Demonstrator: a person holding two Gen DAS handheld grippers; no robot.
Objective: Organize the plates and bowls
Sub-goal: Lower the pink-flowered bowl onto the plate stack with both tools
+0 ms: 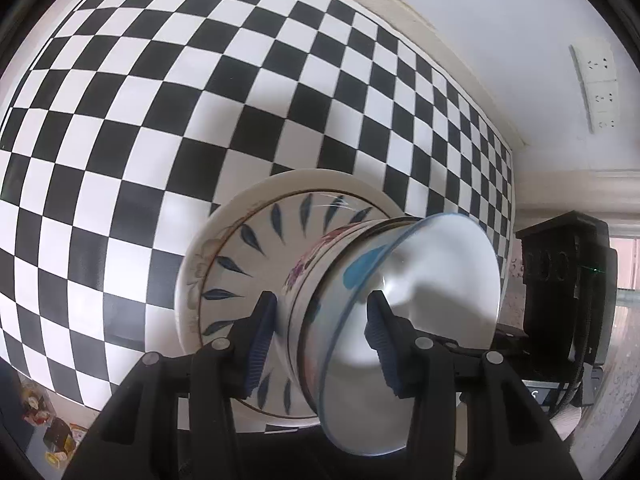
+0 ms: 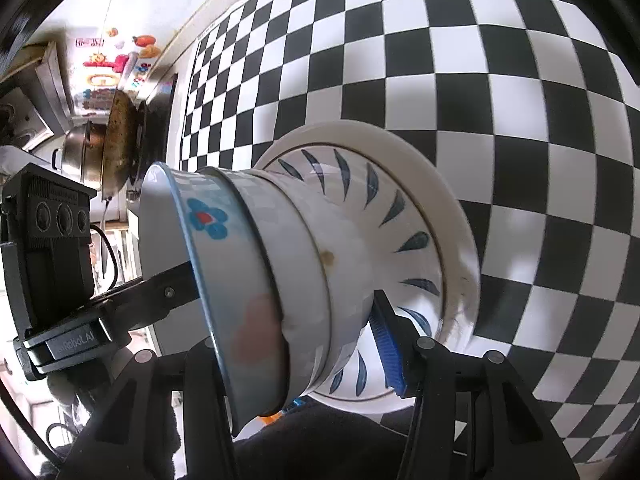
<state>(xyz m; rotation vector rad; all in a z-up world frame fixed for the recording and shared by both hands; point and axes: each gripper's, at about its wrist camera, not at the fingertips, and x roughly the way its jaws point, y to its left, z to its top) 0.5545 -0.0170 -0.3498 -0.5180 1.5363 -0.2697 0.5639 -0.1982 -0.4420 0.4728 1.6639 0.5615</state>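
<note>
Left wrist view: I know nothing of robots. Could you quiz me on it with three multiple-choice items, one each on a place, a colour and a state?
1. Where is the translucent blue-rimmed bowl with a blue flower?
A. nested in the white flowered bowl
B. under the plates
C. alone on the checks

2. The leaf marks on the white leaf-patterned plate are:
A. red
B. blue
C. green

3. The left gripper has its fingers:
A. spread wide, holding nothing
B. folded away
C. closed on the nested bowls' walls

Key: A, its base sits inside the white bowl; B, the strokes are dark blue; C, one finger is inside the bowls and one outside.
</note>
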